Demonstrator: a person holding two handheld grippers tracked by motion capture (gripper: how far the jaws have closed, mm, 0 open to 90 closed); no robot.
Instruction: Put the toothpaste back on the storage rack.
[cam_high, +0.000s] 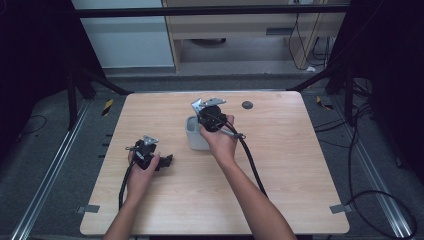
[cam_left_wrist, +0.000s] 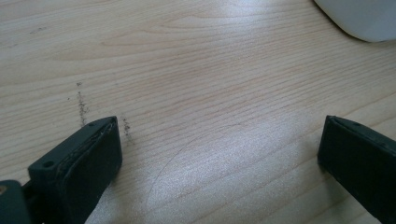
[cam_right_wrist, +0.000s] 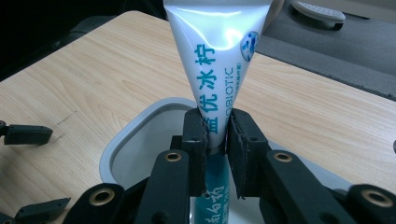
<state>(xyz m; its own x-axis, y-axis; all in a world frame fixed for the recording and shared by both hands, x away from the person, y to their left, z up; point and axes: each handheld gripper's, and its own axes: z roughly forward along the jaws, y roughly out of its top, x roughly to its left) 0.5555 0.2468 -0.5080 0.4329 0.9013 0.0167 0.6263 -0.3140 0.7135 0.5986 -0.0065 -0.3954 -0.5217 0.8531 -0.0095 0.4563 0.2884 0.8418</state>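
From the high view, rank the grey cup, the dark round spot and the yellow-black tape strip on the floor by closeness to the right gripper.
1. Grey cup: directly under the right gripper, which holds a tube over it.
2. Dark round spot: on the table, toward its far edge, to the gripper's right.
3. Yellow-black tape strip: on the floor, off the table's far left corner.

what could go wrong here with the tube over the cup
1. The right gripper pinches the tube at a narrow part while the wide flat end sticks far out past the jaws; the tube could swivel or slip in the grip.
2. The tube's lower end sits just inside the grey cup; a sideways pull might catch the rim and tip the cup.
3. The left gripper rests open on the table, apart from the cup, so nothing steadies it.
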